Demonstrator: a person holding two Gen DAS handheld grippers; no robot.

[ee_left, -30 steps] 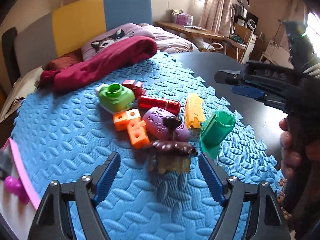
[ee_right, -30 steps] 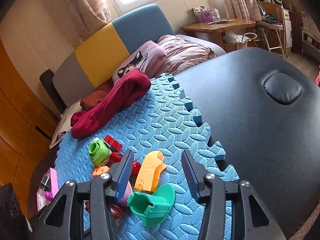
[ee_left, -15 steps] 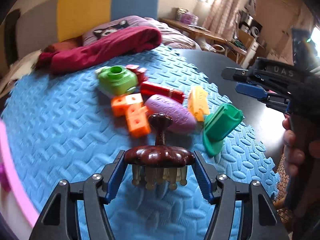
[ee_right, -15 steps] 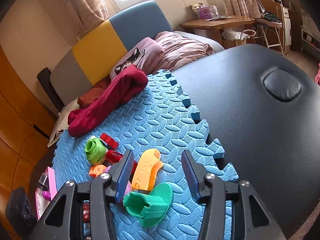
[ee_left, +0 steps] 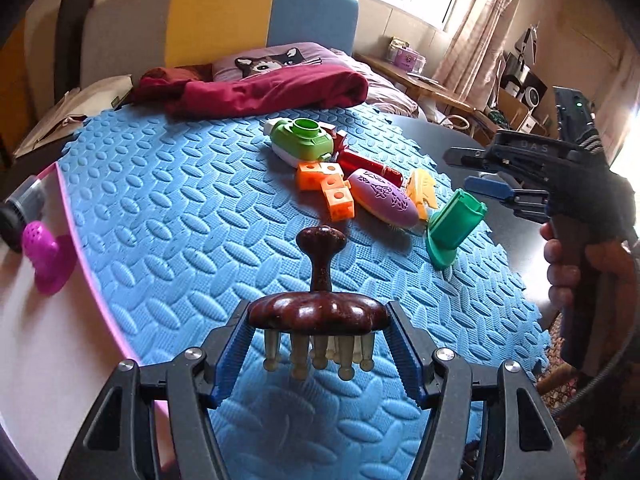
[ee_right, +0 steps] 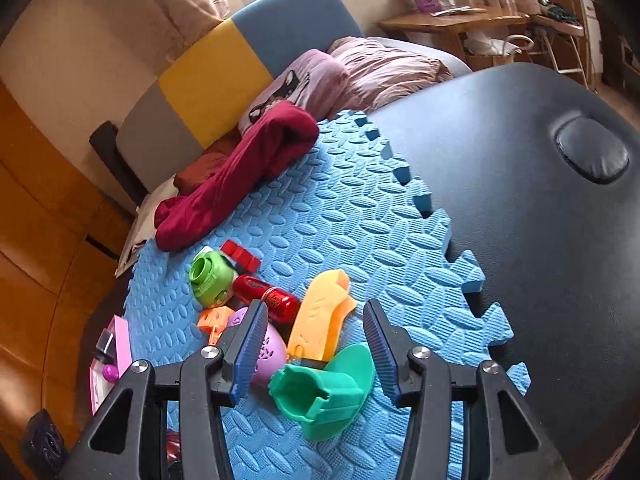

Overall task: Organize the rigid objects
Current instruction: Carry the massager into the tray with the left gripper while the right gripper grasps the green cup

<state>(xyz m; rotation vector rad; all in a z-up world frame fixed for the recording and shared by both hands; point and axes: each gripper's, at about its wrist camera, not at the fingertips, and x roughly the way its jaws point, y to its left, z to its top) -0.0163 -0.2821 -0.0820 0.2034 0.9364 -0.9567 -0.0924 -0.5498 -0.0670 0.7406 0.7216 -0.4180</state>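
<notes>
Maroon blanket [ee_left: 256, 92] bunched against a cat-print pillow [ee_left: 276, 62]; wooden desk [ee_right: 452, 24] beyond.

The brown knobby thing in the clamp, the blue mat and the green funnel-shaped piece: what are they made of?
Brown massager: probably varnished wood, dark and glossy with highlights; its pale pegs look like wood or bone.
Blue mat: soft foam, judging by its matte embossed ovals and jigsaw edge.
Green piece: moulded plastic, even colour with a dull sheen.
</notes>
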